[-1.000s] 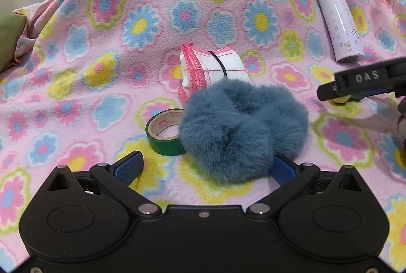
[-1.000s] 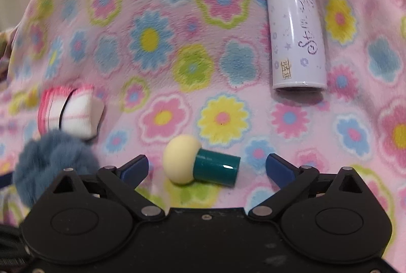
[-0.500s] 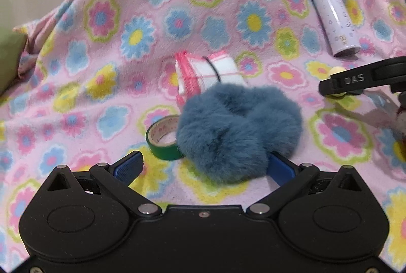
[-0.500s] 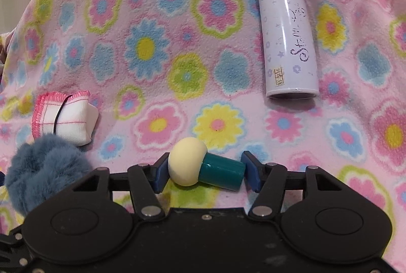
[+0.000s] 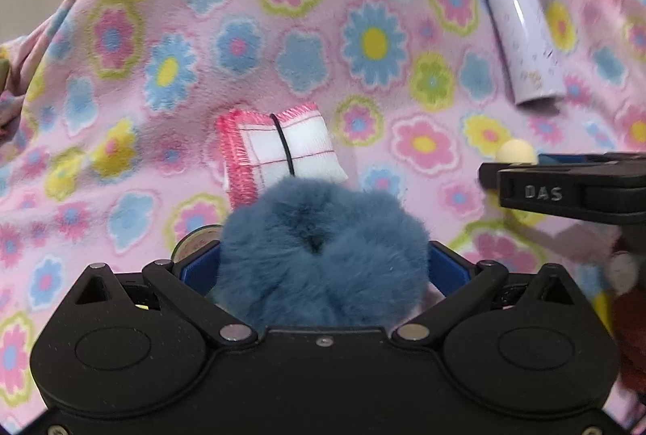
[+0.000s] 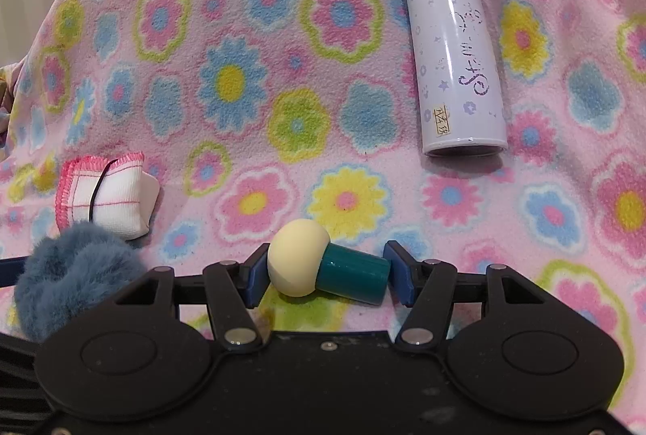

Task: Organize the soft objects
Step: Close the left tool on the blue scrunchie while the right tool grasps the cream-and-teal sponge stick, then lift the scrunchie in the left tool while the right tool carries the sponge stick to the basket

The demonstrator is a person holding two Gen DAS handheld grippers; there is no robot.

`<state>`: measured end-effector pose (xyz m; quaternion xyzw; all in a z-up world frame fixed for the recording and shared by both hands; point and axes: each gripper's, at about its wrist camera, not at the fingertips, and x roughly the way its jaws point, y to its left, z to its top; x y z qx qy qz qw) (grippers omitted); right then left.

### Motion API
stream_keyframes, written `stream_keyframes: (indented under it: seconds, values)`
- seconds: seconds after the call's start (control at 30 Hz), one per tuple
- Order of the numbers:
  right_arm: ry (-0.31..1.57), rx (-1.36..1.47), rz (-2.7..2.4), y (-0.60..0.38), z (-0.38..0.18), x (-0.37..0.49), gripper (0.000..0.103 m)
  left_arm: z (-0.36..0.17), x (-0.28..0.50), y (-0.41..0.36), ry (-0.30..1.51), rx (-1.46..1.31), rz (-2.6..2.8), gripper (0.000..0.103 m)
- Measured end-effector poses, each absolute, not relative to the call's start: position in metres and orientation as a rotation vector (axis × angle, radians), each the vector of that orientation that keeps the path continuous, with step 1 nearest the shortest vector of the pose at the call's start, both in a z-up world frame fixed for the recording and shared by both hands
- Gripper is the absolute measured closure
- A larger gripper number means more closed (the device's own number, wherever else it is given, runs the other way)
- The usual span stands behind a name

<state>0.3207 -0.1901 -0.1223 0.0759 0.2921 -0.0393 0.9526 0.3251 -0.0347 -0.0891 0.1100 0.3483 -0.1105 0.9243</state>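
Left gripper (image 5: 323, 265): I'm squeezing the blue scrunchie (image 5: 323, 253).
Right gripper (image 6: 325, 271): I'm clamping the sponge applicator (image 6: 323, 265) — nothing sorted yet.
Left: folded cloth (image 5: 278, 152).

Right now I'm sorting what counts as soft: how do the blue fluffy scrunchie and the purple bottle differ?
The blue fluffy scrunchie is furry and rounded with a dimple at its middle; the purple bottle is a smooth, glossy cylinder with a lilac cap. The scrunchie sits squeezed in the left claw; the bottle lies on its side, untouched, farther back. Both are over the flowered pink blanket.
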Motion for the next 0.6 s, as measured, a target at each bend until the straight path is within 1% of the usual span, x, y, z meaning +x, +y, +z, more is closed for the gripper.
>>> stream_keyframes:
  seconds: [0.13, 0.17, 0.2, 0.3, 0.5, 0.6]
  values:
    - [0.592, 0.161, -0.079, -0.19, -0.122, 0.32, 0.044, -0.095, 0.338, -0.04, 0.766, 0.229, -0.179, 0.003]
    - [0.591, 0.162, -0.079, -0.19, -0.122, 0.32, 0.044, -0.095, 0.339, -0.039, 0.77, 0.218, -0.178, 0.006]
    - [0.59, 0.164, -0.08, -0.19, -0.122, 0.32, 0.044, -0.094, 0.339, -0.038, 0.764, 0.205, -0.176, 0.017]
    - [0.588, 0.172, -0.08, -0.191, -0.122, 0.319, 0.044, -0.087, 0.335, -0.036, 0.741, 0.195, -0.169, 0.037]
    - [0.583, 0.186, -0.079, -0.192, -0.122, 0.318, 0.044, -0.056, 0.31, -0.029, 0.681, 0.152, -0.211, 0.048]
    - [0.582, 0.189, -0.08, -0.192, -0.122, 0.318, 0.044, -0.036, 0.291, -0.024, 0.652, 0.134, -0.228, 0.048]
